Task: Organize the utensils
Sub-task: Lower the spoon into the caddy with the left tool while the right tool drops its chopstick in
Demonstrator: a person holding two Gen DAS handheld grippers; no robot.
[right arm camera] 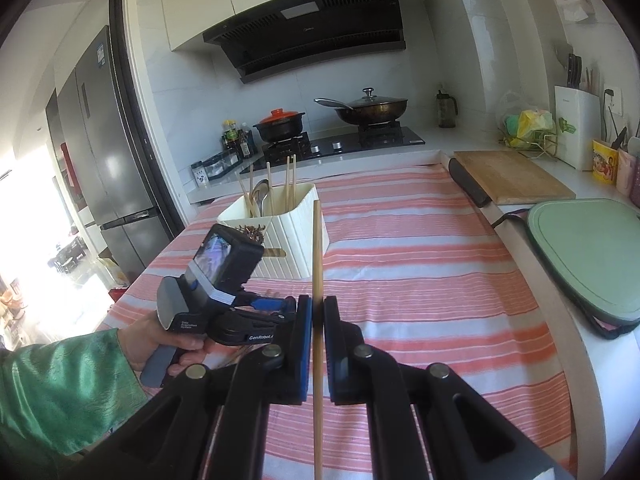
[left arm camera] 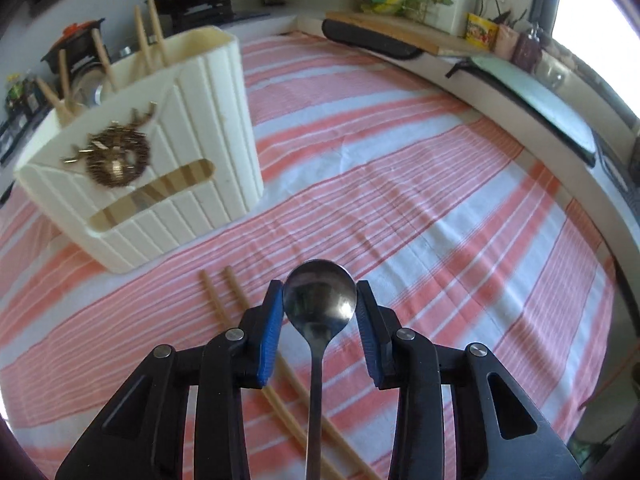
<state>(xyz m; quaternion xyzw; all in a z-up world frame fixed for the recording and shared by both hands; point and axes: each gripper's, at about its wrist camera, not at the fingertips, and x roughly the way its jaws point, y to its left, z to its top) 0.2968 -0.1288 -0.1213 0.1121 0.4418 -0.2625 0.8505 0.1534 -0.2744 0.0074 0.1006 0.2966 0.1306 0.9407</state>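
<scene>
A metal spoon (left arm camera: pixel 320 300) lies with its bowl between the blue pads of my left gripper (left arm camera: pixel 320 298), and both pads press on the bowl's edges. Its handle runs back under the gripper. Two wooden chopsticks (left arm camera: pixel 236 300) lie on the striped cloth (left arm camera: pixel 440 200) just beneath and to the left. The cream utensil holder (left arm camera: pixel 160 160) stands ahead on the left with chopsticks and spoons upright in it (right arm camera: pixel 296 236). My right gripper (right arm camera: pixel 318 316) is shut on a single chopstick (right arm camera: pixel 317 248), which points up toward the holder. A hand in a green sleeve (right arm camera: pixel 160 344) holds the left unit.
A wooden cutting board (right arm camera: pixel 508 176) and a green board (right arm camera: pixel 588 248) lie along the counter at the right. The stove behind carries a wok (right arm camera: pixel 372 110) and a black pot with a red lid (right arm camera: pixel 280 122). A fridge (right arm camera: pixel 108 152) stands at the left.
</scene>
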